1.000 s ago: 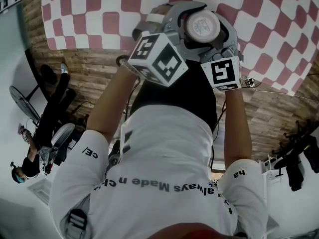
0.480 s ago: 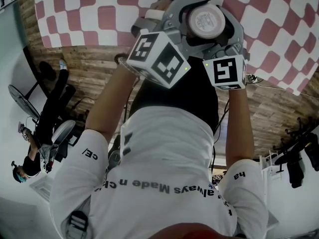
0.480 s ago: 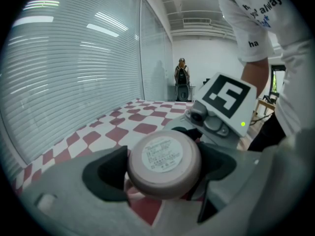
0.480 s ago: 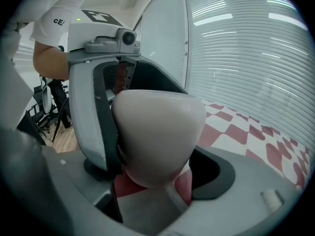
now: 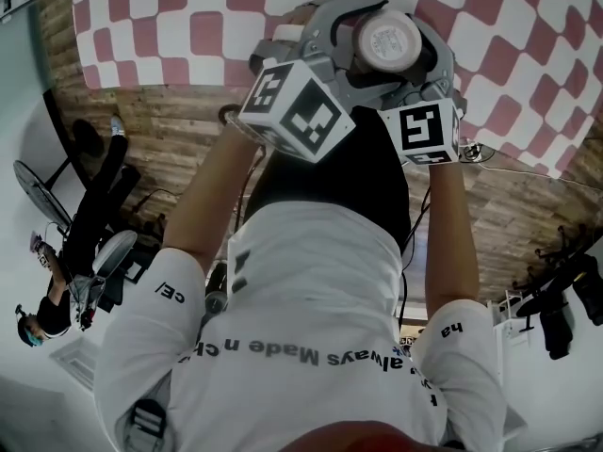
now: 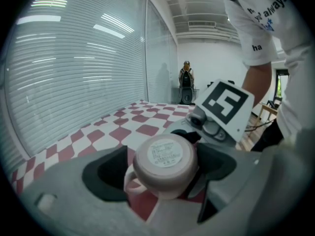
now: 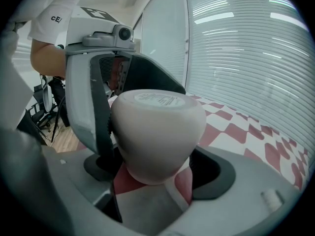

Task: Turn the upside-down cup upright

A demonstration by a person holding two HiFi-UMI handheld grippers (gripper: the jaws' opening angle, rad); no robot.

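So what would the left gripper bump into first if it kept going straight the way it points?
Almost surely the upside-down cup: it sits directly ahead, base up, between the open jaws of the left gripper.

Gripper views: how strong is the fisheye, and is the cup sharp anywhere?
Left gripper view: heavy fisheye, black corners, blinds bowed; cup soft, its base label unreadable. Right gripper view: same warp, cup fills the centre, soft, light streaks glaring on the blinds. Head view: edges bend, cup's base clearest.
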